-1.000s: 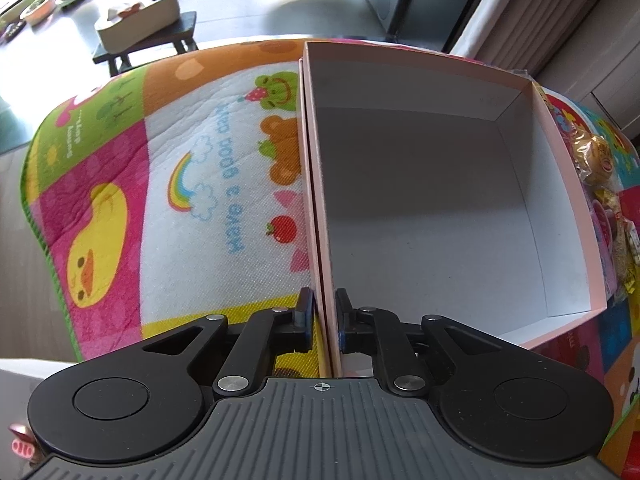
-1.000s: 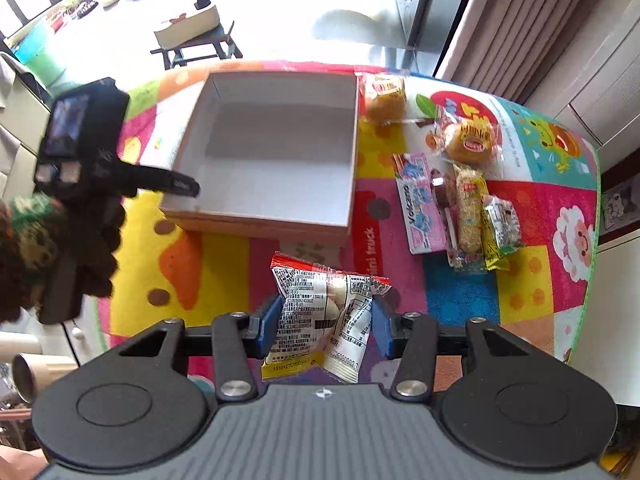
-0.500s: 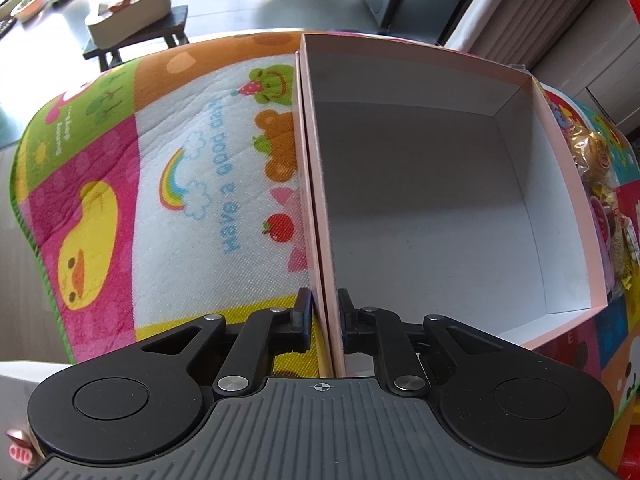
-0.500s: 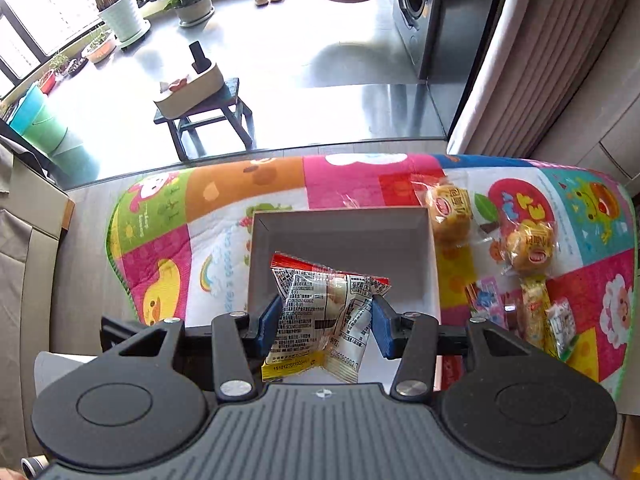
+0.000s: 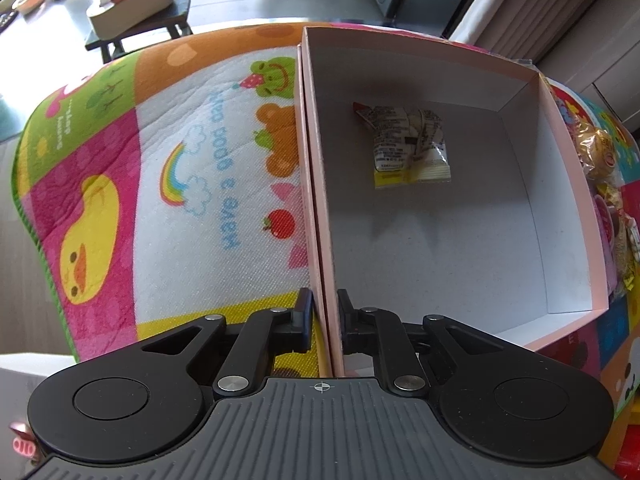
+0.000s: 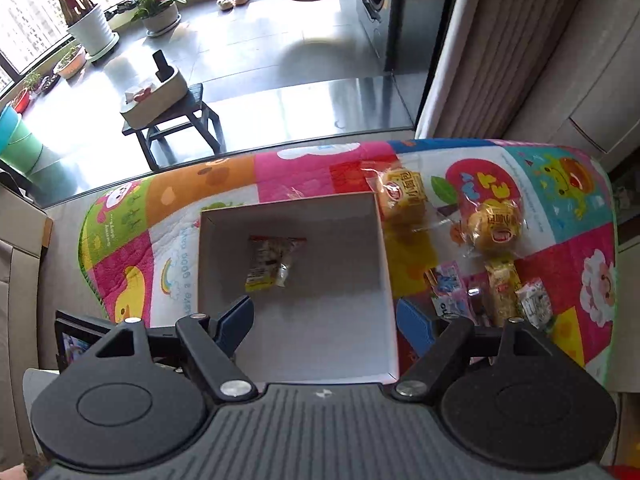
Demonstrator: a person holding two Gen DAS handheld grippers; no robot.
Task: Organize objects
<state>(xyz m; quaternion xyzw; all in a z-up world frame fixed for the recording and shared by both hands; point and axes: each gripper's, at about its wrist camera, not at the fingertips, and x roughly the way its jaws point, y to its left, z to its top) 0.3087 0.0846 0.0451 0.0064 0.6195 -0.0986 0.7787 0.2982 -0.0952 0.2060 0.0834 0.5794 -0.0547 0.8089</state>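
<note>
My left gripper (image 5: 325,316) clamped on box (image 5: 316,184) left wall near its front corner. My right gripper (image 6: 325,320) spread wide, empty, above box. Snack packet (image 6: 272,263) lies inside, toward 11 o'clock of floor. Other snacks (image 6: 496,228) on mat (image 6: 120,248) at 3 o'clock of box.

Left gripper (image 5: 324,312) low and level, fingers pointing forward, jaws nearly together and clamped on the near end of the box wall (image 5: 318,200), one finger (image 5: 305,312) outside, the other inside. Right gripper (image 6: 326,320) held high, tilted down over the box, blue-padded fingers (image 6: 238,322) spread wide apart, nothing between them. In the right wrist view, part of the left gripper's body shows at lower left. No hands or sleeves clearly visible.
</note>
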